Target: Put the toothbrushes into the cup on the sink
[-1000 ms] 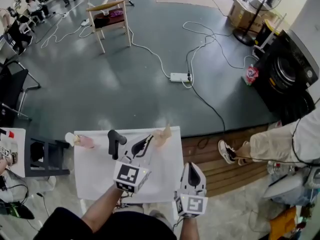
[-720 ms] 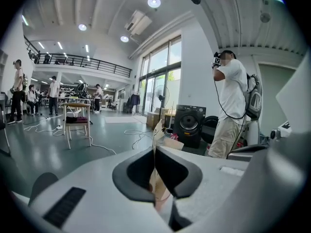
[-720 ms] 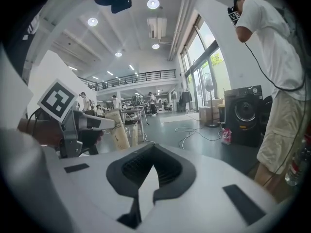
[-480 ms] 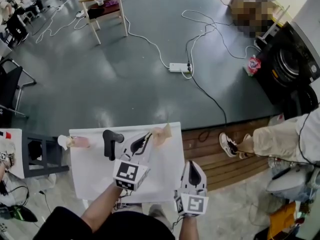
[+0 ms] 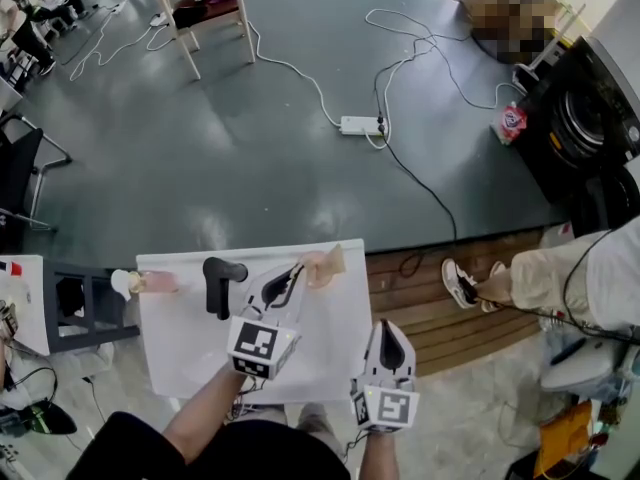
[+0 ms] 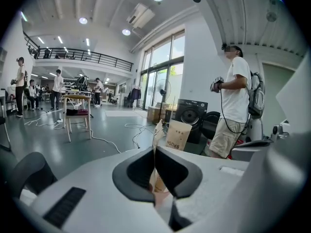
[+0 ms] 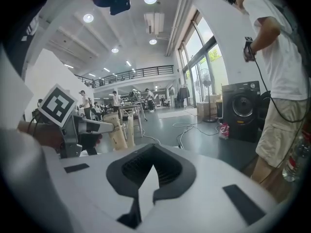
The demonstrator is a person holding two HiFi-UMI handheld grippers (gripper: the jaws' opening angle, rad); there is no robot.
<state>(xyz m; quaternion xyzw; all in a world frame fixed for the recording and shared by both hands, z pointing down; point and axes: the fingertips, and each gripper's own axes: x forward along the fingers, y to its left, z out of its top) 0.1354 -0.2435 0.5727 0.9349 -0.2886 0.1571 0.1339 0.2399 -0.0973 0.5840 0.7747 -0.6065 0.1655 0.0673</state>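
Observation:
A white sink top (image 5: pixel 200 353) lies below me, with a black faucet (image 5: pixel 220 282) near its back edge. A pinkish cup (image 5: pixel 150 282) sits at the far left back corner. My left gripper (image 5: pixel 287 284) is shut on two kraft-paper toothbrush packets (image 5: pixel 324 265) that stick out past its tips over the back right of the top. In the left gripper view, the packets (image 6: pixel 176 135) stand between the closed left gripper (image 6: pixel 154 154) jaws. My right gripper (image 5: pixel 386 342) hangs shut and empty off the right front corner. The right gripper view shows the right gripper (image 7: pixel 146 174) closed and the packets (image 7: pixel 115 130) at its left.
A black stool (image 5: pixel 85 308) stands left of the sink top. A wooden platform (image 5: pixel 440 313) with a person's leg and shoe (image 5: pixel 462 286) lies to the right. Cables and a power strip (image 5: pixel 360 125) cross the floor. A washing machine (image 5: pixel 590 128) stands at the far right.
The head view has shifted slightly. Both grippers and the packets stay where they were.

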